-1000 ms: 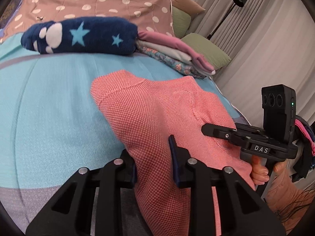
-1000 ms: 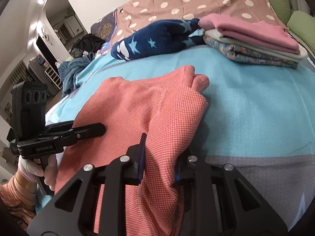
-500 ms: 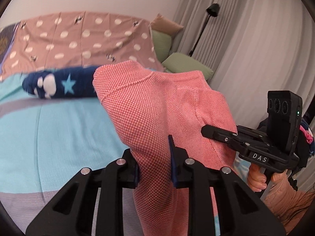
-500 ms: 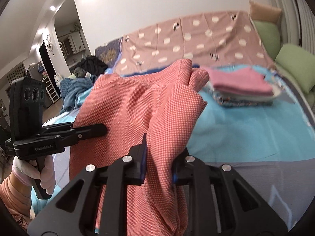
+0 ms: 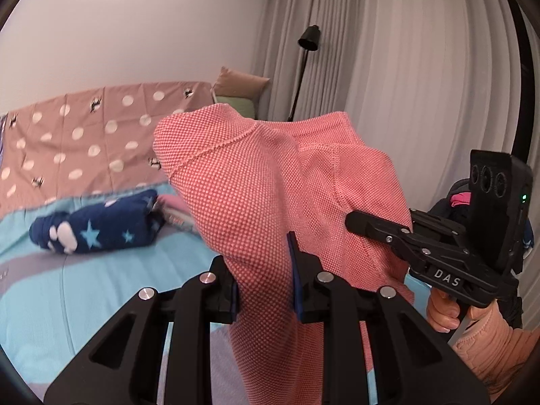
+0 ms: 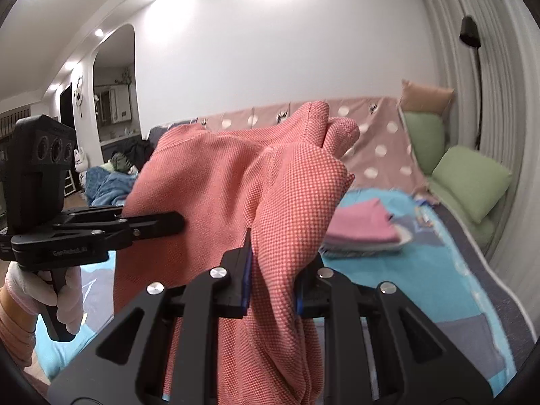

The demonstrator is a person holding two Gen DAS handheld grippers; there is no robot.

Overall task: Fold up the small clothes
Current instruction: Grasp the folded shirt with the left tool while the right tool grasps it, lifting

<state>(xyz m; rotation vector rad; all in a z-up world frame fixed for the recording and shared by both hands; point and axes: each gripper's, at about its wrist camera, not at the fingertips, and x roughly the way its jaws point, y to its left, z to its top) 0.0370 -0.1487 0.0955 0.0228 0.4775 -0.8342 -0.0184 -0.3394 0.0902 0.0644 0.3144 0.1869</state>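
A coral-pink knit garment [image 5: 270, 202] hangs in the air between both grippers, clear of the bed. My left gripper [image 5: 265, 287] is shut on one bunched edge of it, the cloth pinched between the blue pads. My right gripper [image 6: 273, 287] is shut on the opposite edge of the pink garment [image 6: 236, 185], which drapes down past its fingers. Each wrist view shows the other gripper: the right one [image 5: 357, 219] at the garment's right side, the left one [image 6: 175, 222] at its left side, both gripped by a person's hands.
Below lies a bed with a turquoise cover [image 5: 101, 287]. On it are a rolled navy star-print item [image 5: 98, 229] and a stack of folded clothes [image 6: 361, 229]. A dotted brown blanket [image 5: 84, 148], green pillows [image 6: 469, 182], a floor lamp [image 5: 308, 40] and curtains stand behind.
Both grippers rose together, lifting the pink garment off the bed into the air. The bed and the folded pile sank lower in both views.
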